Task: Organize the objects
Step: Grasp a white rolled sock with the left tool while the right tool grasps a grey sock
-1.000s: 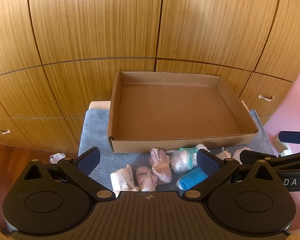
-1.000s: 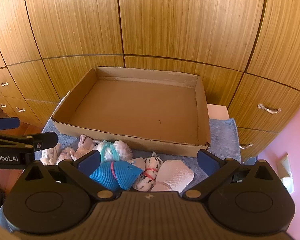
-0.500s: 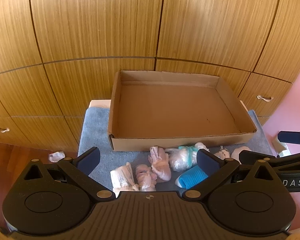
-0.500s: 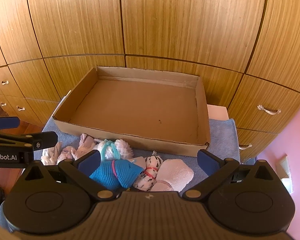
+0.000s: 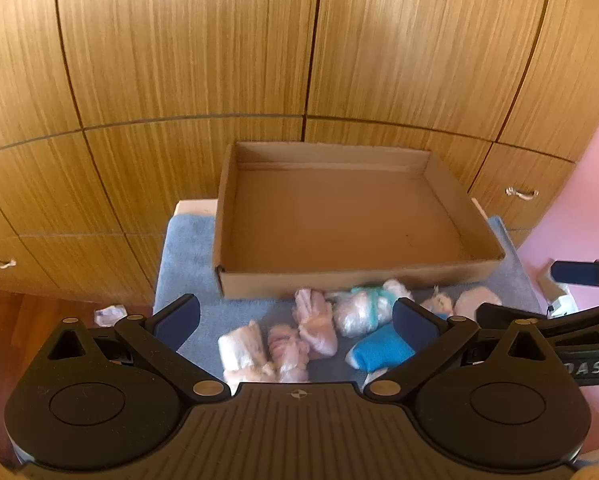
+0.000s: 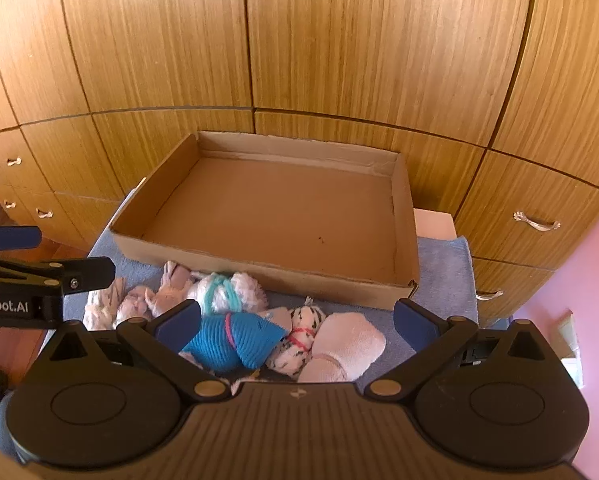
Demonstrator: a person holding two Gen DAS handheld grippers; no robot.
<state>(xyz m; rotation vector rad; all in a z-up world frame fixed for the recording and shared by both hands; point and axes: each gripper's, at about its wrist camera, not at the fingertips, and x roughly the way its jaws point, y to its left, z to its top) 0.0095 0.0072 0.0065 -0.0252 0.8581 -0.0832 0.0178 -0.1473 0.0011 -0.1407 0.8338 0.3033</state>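
An empty shallow cardboard box [image 5: 439,272] [image 6: 403,240] sits on a blue cloth [image 5: 187,248] [image 6: 443,264]. In front of it lies a row of rolled sock bundles: pale pink ones [image 5: 315,322], a white one tied with teal [image 5: 363,308] [image 6: 223,292], a blue one [image 5: 379,350] [image 6: 235,340], a black-speckled white one [image 6: 299,340] and a pink-white one [image 6: 351,340]. My left gripper [image 5: 295,316] is open and empty above the pink bundles. My right gripper [image 6: 297,318] is open and empty above the blue and speckled bundles.
Wooden cabinets [image 5: 299,60] with drawer handles [image 6: 535,222] stand right behind the box. A crumpled paper [image 5: 109,314] lies on the wood floor at the left. A pink wall [image 6: 579,280] is at the right.
Both grippers have drawn back and up a little, so the box and bundles sit slightly lower in view. Nothing was grasped or moved.
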